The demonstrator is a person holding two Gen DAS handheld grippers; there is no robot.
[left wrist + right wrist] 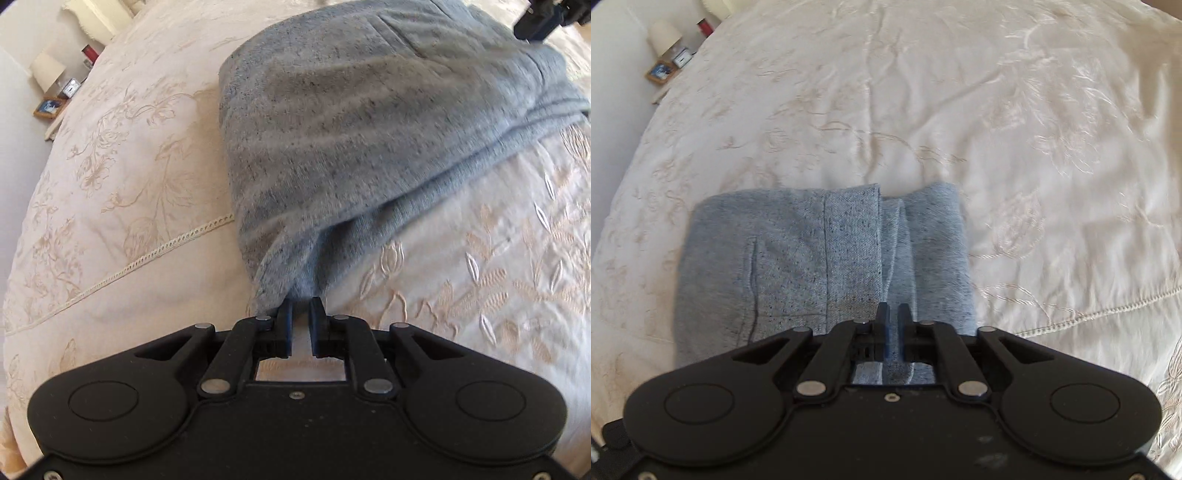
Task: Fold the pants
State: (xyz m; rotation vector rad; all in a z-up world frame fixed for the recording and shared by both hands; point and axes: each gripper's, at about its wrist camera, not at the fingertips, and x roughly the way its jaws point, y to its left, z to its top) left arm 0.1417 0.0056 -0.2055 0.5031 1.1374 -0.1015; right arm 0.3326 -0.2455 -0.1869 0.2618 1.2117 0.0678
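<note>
Folded grey-blue knit pants on cream embroidered bed, corner pinched in black left tool.

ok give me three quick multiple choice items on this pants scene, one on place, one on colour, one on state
1. Where do the pants lie?
A. on a cream bedspread
B. on a wooden floor
C. in a basket

2. What colour are the pants?
A. black
B. speckled blue-grey
C. red

3. What is the left gripper doing?
A. hanging clear of all cloth
B. holding a lamp
C. pinching a pulled-up corner of the pants

Answers:
1 A, embroidered bedspread surrounds the cloth in both views.
2 B, the knit is blue-grey with dark flecks.
3 C, the cloth draws to a point that ends between its narrow jaws.
</note>
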